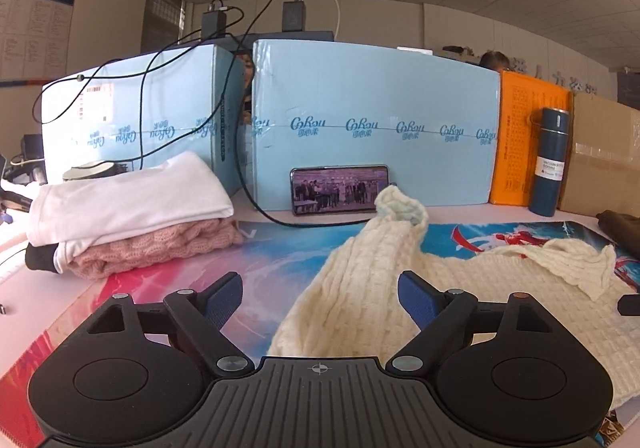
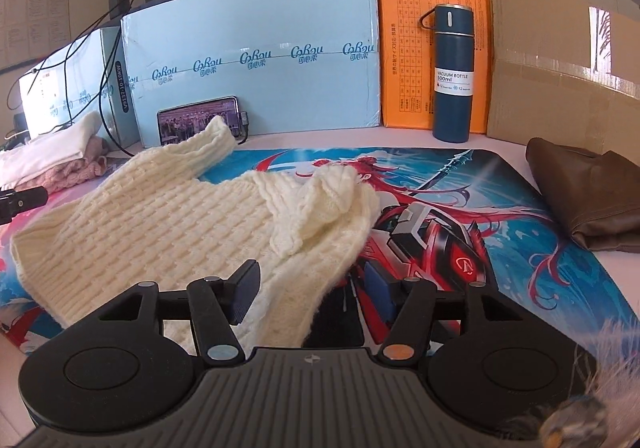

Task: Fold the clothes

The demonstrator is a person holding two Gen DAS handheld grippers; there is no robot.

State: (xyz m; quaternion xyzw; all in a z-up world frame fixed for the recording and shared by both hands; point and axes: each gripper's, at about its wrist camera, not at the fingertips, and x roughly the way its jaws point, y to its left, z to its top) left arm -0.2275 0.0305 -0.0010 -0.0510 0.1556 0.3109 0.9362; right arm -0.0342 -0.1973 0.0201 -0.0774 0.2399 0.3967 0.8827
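A cream knitted sweater (image 2: 168,220) lies spread on the printed desk mat (image 2: 480,208), one sleeve folded over its body and a cuff standing up near the phone. In the left wrist view the sweater (image 1: 368,288) lies under and ahead of my left gripper (image 1: 320,296), whose jaws stand wide apart with the knit below them, not pinched. My right gripper (image 2: 310,288) is open over the sweater's near edge; cloth runs between its fingers without being squeezed. A tip of the left gripper (image 2: 24,200) shows at the left edge of the right wrist view.
A folded stack of white, pink and dark clothes (image 1: 132,216) sits at the left. A phone (image 1: 340,190) leans on blue boxes (image 1: 376,120) at the back, with cables. A blue vacuum bottle (image 2: 452,76), orange box (image 2: 416,48), cardboard box (image 2: 560,72) and brown garment (image 2: 592,200) stand right.
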